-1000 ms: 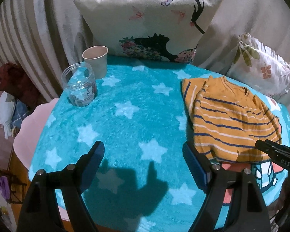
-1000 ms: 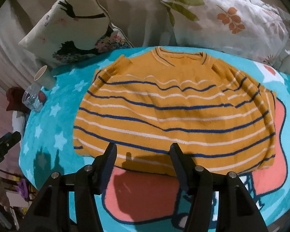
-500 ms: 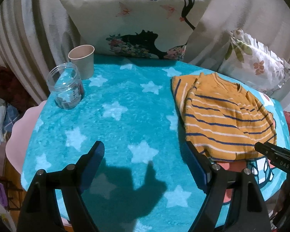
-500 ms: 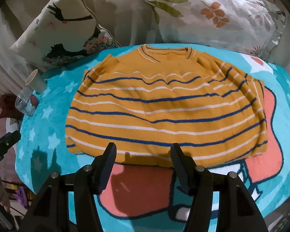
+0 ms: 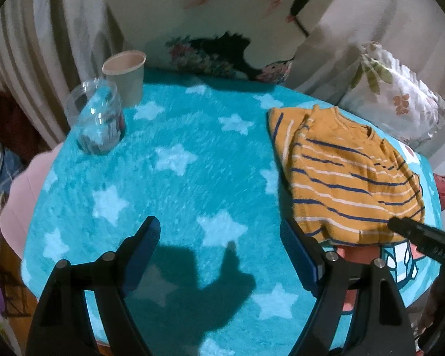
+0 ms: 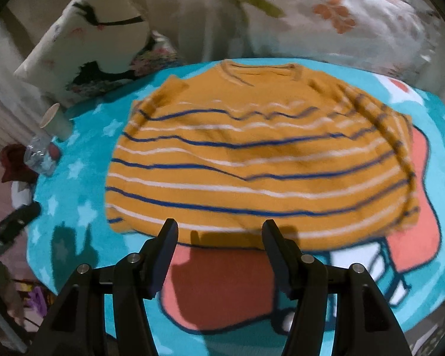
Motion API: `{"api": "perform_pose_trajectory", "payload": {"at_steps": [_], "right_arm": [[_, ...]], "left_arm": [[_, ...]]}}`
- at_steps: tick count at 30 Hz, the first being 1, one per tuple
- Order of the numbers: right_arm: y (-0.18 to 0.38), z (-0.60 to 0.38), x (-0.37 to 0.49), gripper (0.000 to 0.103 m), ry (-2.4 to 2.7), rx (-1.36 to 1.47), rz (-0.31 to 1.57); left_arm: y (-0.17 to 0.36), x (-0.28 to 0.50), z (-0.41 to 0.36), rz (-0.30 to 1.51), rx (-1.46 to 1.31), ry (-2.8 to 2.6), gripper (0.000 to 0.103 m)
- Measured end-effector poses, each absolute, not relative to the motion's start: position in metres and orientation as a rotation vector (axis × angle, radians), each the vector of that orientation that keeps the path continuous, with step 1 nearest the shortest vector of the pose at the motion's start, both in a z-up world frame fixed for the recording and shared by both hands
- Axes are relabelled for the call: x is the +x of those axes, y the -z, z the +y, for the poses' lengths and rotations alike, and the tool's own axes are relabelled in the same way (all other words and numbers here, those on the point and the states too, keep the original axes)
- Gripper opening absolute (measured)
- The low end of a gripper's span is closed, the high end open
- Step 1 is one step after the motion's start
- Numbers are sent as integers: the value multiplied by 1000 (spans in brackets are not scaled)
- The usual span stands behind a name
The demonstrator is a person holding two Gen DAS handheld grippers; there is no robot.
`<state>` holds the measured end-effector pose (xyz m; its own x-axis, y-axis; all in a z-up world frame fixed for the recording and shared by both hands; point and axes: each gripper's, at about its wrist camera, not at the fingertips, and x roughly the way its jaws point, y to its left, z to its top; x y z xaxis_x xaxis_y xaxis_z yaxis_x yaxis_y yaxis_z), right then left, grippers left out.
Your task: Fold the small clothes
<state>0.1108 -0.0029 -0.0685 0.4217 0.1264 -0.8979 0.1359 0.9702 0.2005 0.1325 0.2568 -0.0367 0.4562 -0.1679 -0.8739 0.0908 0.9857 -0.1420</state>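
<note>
A small orange sweater [image 6: 252, 160] with blue and white stripes lies flat on a teal star-print blanket [image 5: 192, 178], collar toward the pillows. In the left wrist view the sweater [image 5: 347, 178] sits at the right. My right gripper [image 6: 219, 231] hovers open just above the sweater's near hem, nothing between its fingers. My left gripper [image 5: 222, 231] stands open over bare blanket, left of the sweater, its right finger [image 5: 296, 246] near the sweater's bottom left corner. The right gripper's tip [image 5: 415, 234] shows at the right edge of the left wrist view.
A paper cup [image 5: 127, 77] and a clear glass jar [image 5: 98, 121] stand at the blanket's far left. Two printed pillows [image 5: 222, 20] [image 6: 326, 17] lean along the back. The blanket [image 6: 74, 207] covers a round table whose pink edge [image 5: 17, 201] shows at left.
The left gripper has sunk a little toward the blanket, so the sweater and jar sit slightly lower in its view. The right gripper stays over the hem, still open.
</note>
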Motion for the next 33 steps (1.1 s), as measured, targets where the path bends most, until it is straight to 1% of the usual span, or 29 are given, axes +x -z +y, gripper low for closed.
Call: {"api": "perform_pose_trajectory", "payload": {"at_steps": [3,8,15,22,23,24,25,27,30,33], "right_arm": [[67,22,136,64,-75,229,1161],[74,87,184,64,-197,122,1188],[114,139,231,64,-162,-17,1248],[141,162,261,64,-48,-245,1231],[143,163,262,59,-50,-260,1222],[143,164,263,43,-59,-270,1206],[142,165,263,36,-63,-284,1200],[140,161,265,17,-100,-281,1205],[133,140,271,13,-163,-192,1236],[128,115,278,12,-234,-41,1269]], "left_arm": [[51,133,265,1132,-128,158,82],[60,127,280,1147,-175,133,82],[73,114,305,1175,-233,90,82],[78,104,308,1168,-261,111,82],[79,105,306,1165,-265,124,82],[80,106,303,1159,-270,140,82],[82,108,298,1157,-274,159,82],[86,113,288,1162,-283,194,82],[92,125,264,1149,-299,265,82],[93,134,236,1106,-301,342,82]]}}
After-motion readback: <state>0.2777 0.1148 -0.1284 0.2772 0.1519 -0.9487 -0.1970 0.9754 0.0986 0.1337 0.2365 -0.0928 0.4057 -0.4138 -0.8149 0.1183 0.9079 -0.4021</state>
